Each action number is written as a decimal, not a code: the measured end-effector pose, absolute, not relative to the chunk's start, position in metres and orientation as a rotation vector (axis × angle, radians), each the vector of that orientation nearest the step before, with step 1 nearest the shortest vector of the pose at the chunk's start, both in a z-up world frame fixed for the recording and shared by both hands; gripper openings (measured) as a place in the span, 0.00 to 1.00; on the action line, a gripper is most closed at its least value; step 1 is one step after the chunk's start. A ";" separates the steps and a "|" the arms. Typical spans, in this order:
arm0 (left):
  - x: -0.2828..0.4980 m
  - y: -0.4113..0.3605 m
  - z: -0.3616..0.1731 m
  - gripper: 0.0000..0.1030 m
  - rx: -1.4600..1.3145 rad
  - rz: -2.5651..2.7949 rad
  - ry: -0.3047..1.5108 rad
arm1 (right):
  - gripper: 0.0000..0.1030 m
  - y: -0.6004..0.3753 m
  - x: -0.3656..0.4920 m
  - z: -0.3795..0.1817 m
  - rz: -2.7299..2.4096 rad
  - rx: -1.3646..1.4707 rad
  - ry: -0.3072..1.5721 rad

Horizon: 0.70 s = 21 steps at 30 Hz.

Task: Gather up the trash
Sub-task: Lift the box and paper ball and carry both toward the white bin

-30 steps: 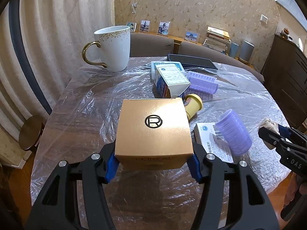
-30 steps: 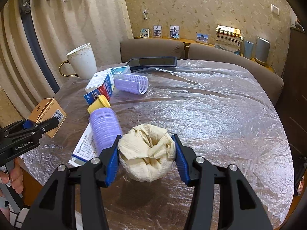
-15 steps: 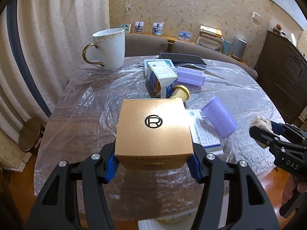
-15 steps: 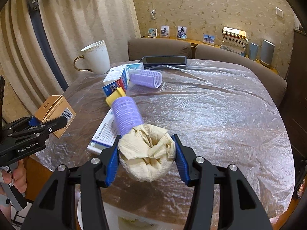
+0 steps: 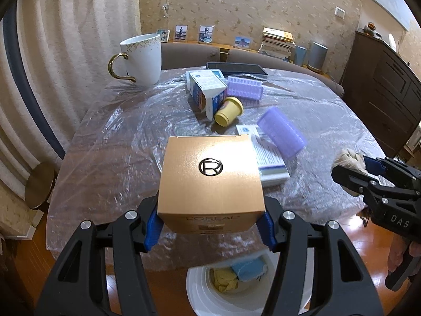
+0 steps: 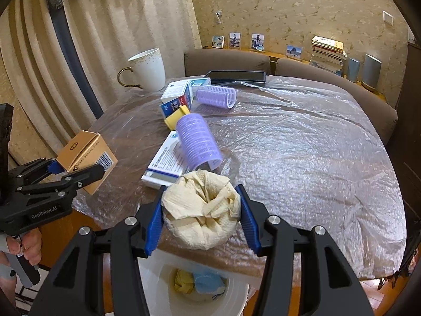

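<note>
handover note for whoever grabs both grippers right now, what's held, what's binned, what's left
Left gripper: shut on the gold box, held at the near table edge.
Right gripper: shut on the crumpled paper wad, above the white bin on the floor.
Done: a yellow scrap and a blue scrap lie in the bin.
Left: drop both held items in. On the table remain two purple rollers, a yellow cup, cartons and a mug; which count as trash is your call.

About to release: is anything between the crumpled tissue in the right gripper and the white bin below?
Nothing visible. In the right wrist view the crumpled tissue hangs in the right gripper over the table edge; only open air separates it from the white bin.
</note>
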<state>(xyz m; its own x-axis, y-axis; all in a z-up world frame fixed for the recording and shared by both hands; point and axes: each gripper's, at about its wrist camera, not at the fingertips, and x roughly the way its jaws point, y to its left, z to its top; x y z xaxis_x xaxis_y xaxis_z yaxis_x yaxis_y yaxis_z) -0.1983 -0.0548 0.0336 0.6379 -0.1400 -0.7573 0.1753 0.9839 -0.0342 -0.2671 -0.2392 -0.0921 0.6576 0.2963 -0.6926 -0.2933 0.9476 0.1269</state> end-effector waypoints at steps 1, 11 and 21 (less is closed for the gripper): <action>-0.200 -0.055 0.033 0.58 0.045 -0.184 0.864 | 0.49 -0.239 -0.269 -0.092 0.336 0.004 0.787; -0.222 -0.062 0.025 0.58 0.066 -0.222 0.894 | 0.49 -0.236 -0.291 -0.096 0.353 -0.004 0.805; -0.242 -0.069 0.019 0.58 0.092 -0.251 0.919 | 0.49 -0.234 -0.307 -0.103 0.373 -0.016 0.832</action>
<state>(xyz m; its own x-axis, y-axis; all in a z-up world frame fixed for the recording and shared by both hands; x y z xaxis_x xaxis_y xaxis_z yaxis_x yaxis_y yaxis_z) -0.2419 -0.0690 0.0190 0.5798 -0.1751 -0.7958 0.2532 0.9670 -0.0282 -0.3068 -0.2343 -0.1028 0.6120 0.3172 -0.7245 -0.3298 0.9350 0.1307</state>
